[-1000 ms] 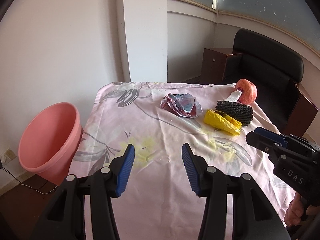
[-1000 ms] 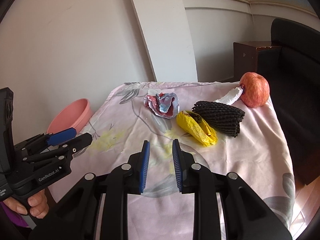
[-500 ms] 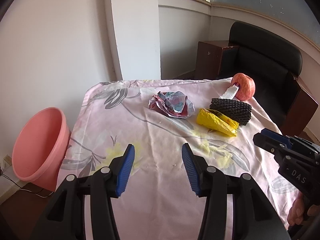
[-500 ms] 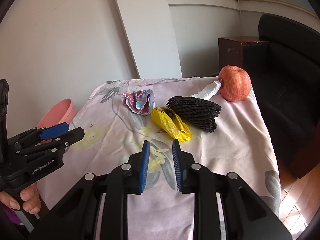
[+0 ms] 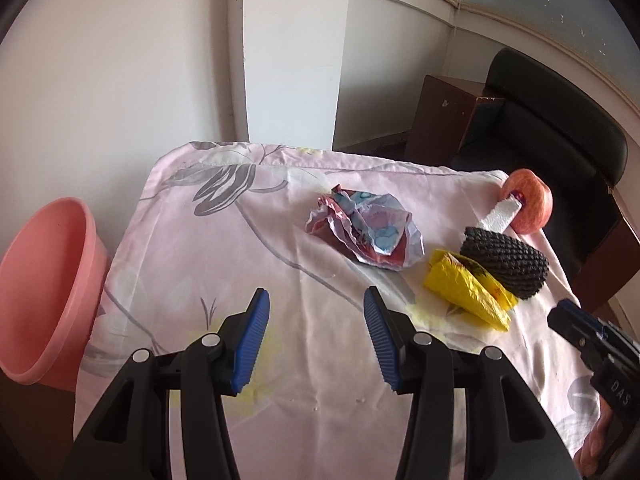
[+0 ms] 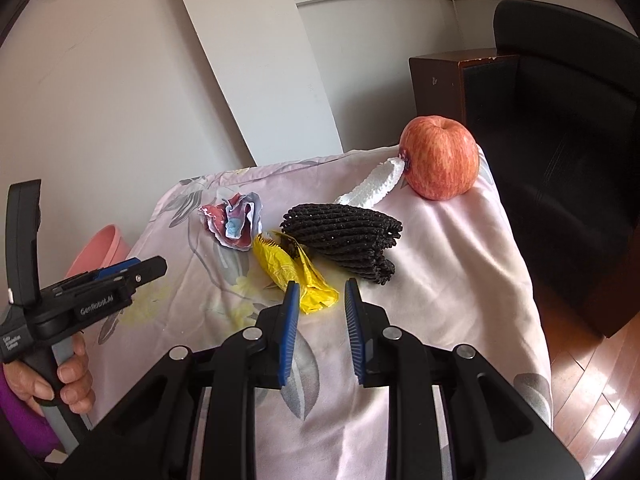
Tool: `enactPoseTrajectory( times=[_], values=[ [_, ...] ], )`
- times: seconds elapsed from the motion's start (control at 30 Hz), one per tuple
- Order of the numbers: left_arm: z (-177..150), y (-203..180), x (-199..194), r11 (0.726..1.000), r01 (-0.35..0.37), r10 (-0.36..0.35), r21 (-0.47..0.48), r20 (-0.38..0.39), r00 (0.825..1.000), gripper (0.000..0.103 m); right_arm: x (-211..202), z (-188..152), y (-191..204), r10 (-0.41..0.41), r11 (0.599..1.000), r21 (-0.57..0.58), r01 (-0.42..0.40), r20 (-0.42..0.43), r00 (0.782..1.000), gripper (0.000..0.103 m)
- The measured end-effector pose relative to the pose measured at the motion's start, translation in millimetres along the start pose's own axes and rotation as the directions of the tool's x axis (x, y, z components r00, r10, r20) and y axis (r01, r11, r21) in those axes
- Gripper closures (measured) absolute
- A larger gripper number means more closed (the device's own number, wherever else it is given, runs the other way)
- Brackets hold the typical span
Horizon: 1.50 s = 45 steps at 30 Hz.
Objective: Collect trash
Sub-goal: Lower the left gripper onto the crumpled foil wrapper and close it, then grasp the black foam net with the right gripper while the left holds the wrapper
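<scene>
**Both grippers empty above the table, trash uncollected**

The left gripper (image 5: 316,328) is held wide apart over the pink flowered tablecloth (image 5: 328,360), and nothing is gripped or touched by its blue pads. The crumpled foil wrapper (image 5: 366,236) is seen beyond it at about 1 o'clock, well clear of the fingertips.

The right gripper (image 6: 320,312) is set narrow, with a slim gap left between the pads; nothing is clamped there. The near end of the yellow wrapper (image 6: 294,274) is framed just beyond its fingertips at 12 o'clock, though whether it is touched cannot be told. The black foam net (image 6: 344,240) is found just behind the yellow wrapper at 1 o'clock, touching it. The white foam net (image 6: 374,186) is laid further back, its far end against the apple (image 6: 440,158) at the table's far corner.

The pink basin (image 5: 44,300) is seen off the table's edge at 9 o'clock from the left gripper. Nothing is seen in the part of its inside that is shown. A hand (image 6: 60,388) is wrapped round the left gripper's handle.
</scene>
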<state>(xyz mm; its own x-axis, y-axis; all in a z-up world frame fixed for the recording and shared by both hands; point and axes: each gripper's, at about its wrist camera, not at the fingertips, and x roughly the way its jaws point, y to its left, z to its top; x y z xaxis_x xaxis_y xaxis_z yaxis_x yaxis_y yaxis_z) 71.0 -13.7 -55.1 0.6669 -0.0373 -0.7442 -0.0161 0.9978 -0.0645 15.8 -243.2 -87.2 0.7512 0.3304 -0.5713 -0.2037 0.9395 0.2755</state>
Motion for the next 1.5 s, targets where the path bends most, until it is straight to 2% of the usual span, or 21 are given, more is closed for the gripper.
enactPoseTrajectory(
  times=[0.07, 0.13, 0.23, 0.37, 0.53, 0.6, 0.7, 0.73, 0.77, 0.8, 1.0, 1.13, 1.23, 1.37, 1.5],
  values=[
    [10, 2, 11, 0.999, 0.006, -0.007, -0.034, -0.010, 1.000, 0.055, 3, 1, -1, 0.005, 1.000, -0.002, -0.005, -0.004, 1.000, 0.075],
    [18, 5, 22, 0.997, 0.022, -0.025, -0.075, -0.028, 0.999, 0.055, 5, 2, -1, 0.009, 1.000, -0.005, -0.009, -0.004, 1.000, 0.062],
    [28, 5, 35, 0.990, 0.058, -0.063, -0.128, -0.035, 0.997, 0.055, 5, 5, -2, 0.013, 1.000, -0.008, -0.013, 0.004, 1.000, 0.061],
    [34, -1, 50, 0.987, 0.073, -0.080, -0.146, -0.042, 0.996, 0.056, 2, 14, -9, -0.002, 1.000, -0.007, 0.002, 0.032, 0.999, 0.061],
    [38, -7, 71, 0.984, 0.063, -0.075, -0.164, -0.066, 0.995, 0.057, 2, 23, -21, -0.029, 1.000, -0.006, 0.030, 0.045, 0.999, 0.061],
    [38, -7, 78, 0.982, 0.060, -0.074, -0.179, -0.075, 0.994, 0.063, 5, 26, -27, -0.034, 0.999, 0.004, 0.034, 0.043, 0.999, 0.061],
    [39, -6, 85, 0.982, 0.051, -0.067, -0.183, -0.080, 0.995, 0.081, 8, 29, -33, -0.036, 0.999, 0.013, 0.035, 0.042, 0.998, 0.061],
    [39, -6, 86, 0.982, 0.050, -0.065, -0.183, -0.076, 0.995, 0.091, 9, 30, -34, -0.037, 0.999, 0.015, 0.036, 0.042, 0.998, 0.061],
    [39, -5, 85, 0.982, 0.052, -0.067, -0.182, -0.074, 0.995, 0.097, 11, 31, -35, -0.036, 0.999, 0.016, 0.036, 0.041, 0.998, 0.061],
    [39, -4, 85, 0.981, 0.061, -0.075, -0.182, -0.072, 0.995, 0.099, 12, 33, -36, -0.035, 0.999, 0.016, 0.034, 0.040, 0.999, 0.061],
    [32, 7, 66, 0.984, 0.069, -0.077, -0.165, -0.043, 0.996, 0.099, 22, 40, -41, -0.016, 0.999, 0.029, 0.015, 0.030, 0.999, 0.061],
    [24, 12, 47, 0.987, 0.081, -0.085, -0.140, -0.023, 0.996, 0.099, 35, 49, -38, -0.004, 1.000, -0.019, 0.004, 0.009, 1.000, 0.053],
    [19, 18, 32, 0.988, 0.083, -0.085, -0.127, -0.009, 0.996, 0.099, 45, 57, -31, 0.003, 0.997, -0.073, -0.003, -0.007, 1.000, 0.052],
    [12, 28, 17, 0.986, 0.091, -0.092, -0.140, -0.001, 0.996, 0.099, 61, 61, -32, -0.003, 0.996, -0.092, -0.002, -0.055, 0.998, 0.052],
    [6, 33, 8, 0.986, 0.088, -0.089, -0.139, 0.000, 0.996, 0.099, 63, 54, -31, 0.046, 0.996, -0.075, -0.054, -0.104, 0.994, 0.052]
  ],
)
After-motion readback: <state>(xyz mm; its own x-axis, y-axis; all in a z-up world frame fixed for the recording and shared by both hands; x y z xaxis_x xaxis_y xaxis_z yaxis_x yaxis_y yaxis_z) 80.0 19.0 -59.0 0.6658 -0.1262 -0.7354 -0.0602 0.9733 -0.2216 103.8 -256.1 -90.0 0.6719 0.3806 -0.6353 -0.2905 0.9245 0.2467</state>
